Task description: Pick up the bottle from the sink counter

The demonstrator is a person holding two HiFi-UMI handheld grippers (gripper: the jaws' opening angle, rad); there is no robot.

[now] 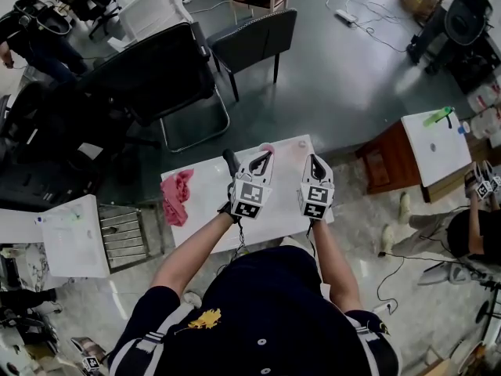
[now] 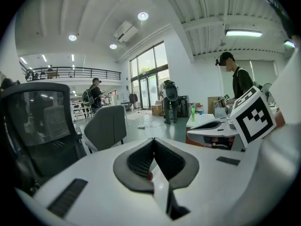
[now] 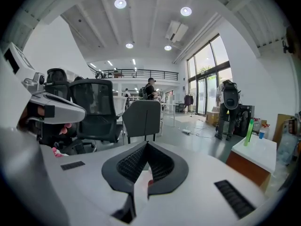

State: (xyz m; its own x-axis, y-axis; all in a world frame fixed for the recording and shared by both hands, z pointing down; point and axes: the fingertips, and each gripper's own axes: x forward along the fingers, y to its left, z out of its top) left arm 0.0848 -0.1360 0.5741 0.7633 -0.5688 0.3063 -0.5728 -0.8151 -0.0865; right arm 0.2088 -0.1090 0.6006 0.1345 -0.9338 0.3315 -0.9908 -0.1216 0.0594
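Where the bottle stands: the green bottle [image 1: 437,117] is upright at the far edge of the white sink counter [image 1: 446,159], at about 2 o'clock from both grippers and well apart from them.
Left gripper: the left gripper [image 1: 266,153] has its jaws closed tip to tip with nothing between them. It hangs over the white table [image 1: 207,210] and points toward 12 o'clock.
Right gripper: the right gripper [image 1: 313,159] also has its jaws pressed together and is empty. It sits just beside the left one, at its 3 o'clock, and points the same way.
Pink cloth: the pink cloth [image 1: 177,196] lies crumpled at the table's left end, at 9 o'clock from the left gripper.
Dark object: a dark object [image 1: 231,161] sits close to the left gripper at its 10 o'clock, and what it is cannot be made out.
Chairs: a black mesh chair [image 1: 156,77] stands past the table at 11 o'clock, and a grey chair [image 1: 254,37] stands at 12 o'clock, both on the grey floor.
Bystander: a person [image 2: 237,79] in a cap stands near the sink counter, seen at 2 o'clock in the left gripper view.
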